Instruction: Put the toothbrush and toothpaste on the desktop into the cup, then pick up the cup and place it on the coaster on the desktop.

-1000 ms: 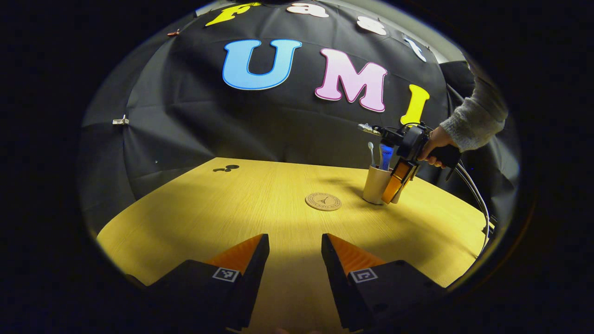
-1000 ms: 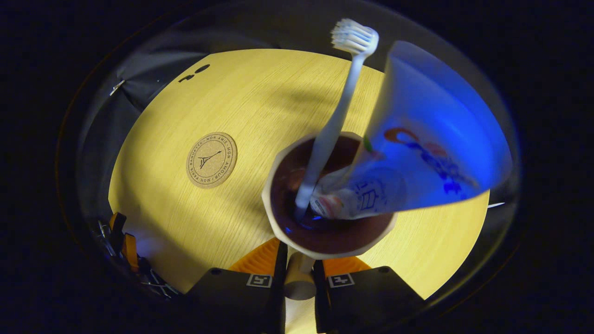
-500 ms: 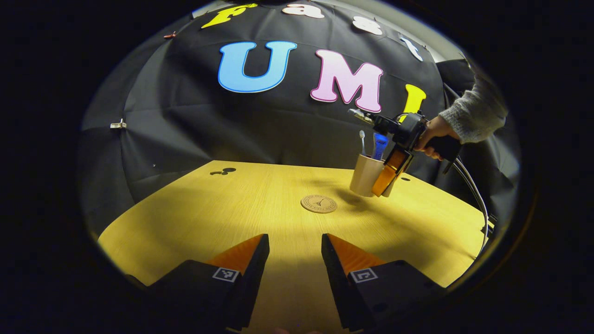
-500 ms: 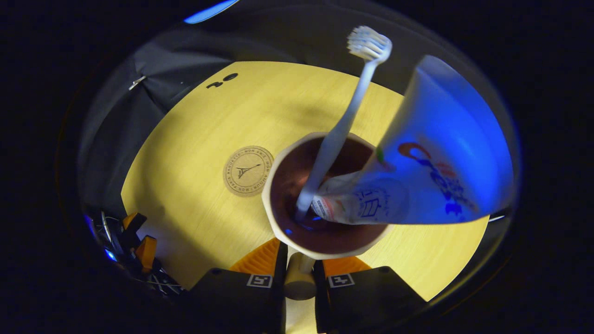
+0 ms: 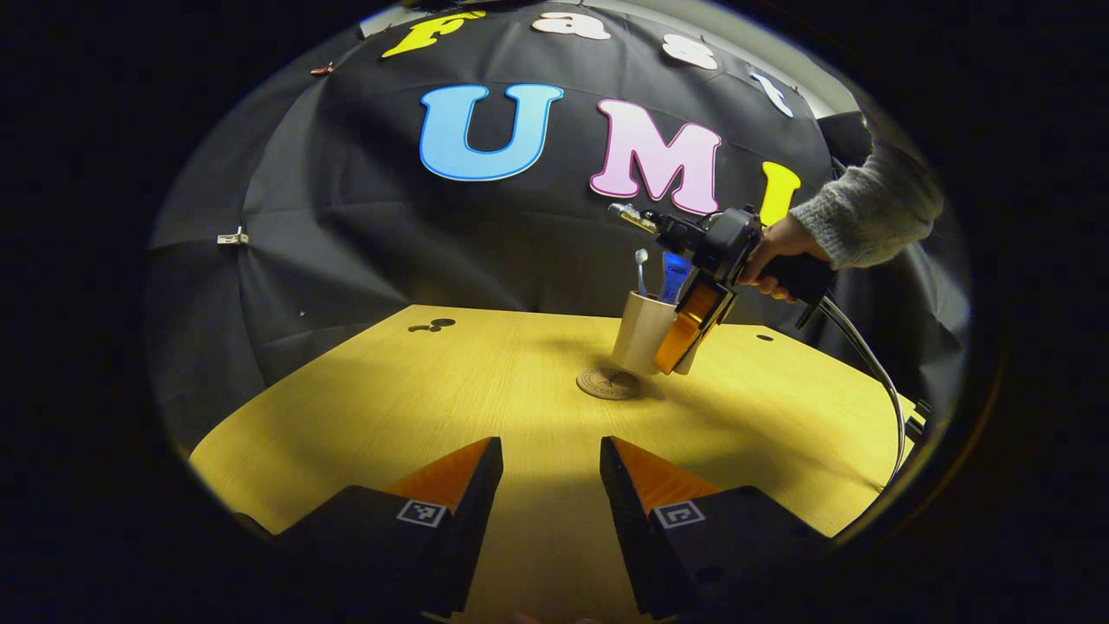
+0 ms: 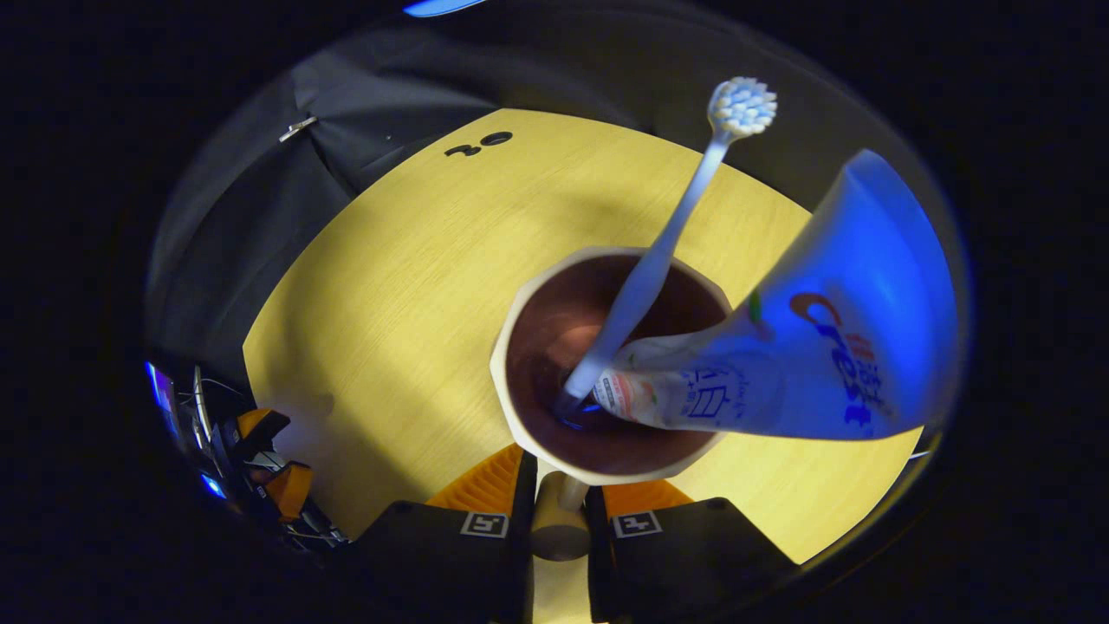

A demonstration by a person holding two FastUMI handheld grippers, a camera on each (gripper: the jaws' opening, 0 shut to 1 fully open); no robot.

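**A:** Where is the cup now?

**B:** It hangs in the air, a little tilted, just above the coaster. Its bottom edge is over the coaster's far side. I cannot tell if it touches yet.

**A:** What does the cup look like?

**B:** It is pale outside and dark brown inside. The white toothbrush stands in it with its bristles up. The blue toothpaste tube leans in beside it, with its flat end sticking out.

**A:** So how much is done?

**B:** I think most of it. Both things are in the cup, and the cup is lifted. What is left is to set it flat on the coaster and let go.

**A:** Who holds it?

**B:** The right claw pinches the cup's handle, with both fingers pressed on it. A hand in a grey sleeve carries that claw.

**A:** And the other one?

**B:** The left claw is spread wide and holds nothing. It waits low over the yellow worktop, well on the near side of the coaster.
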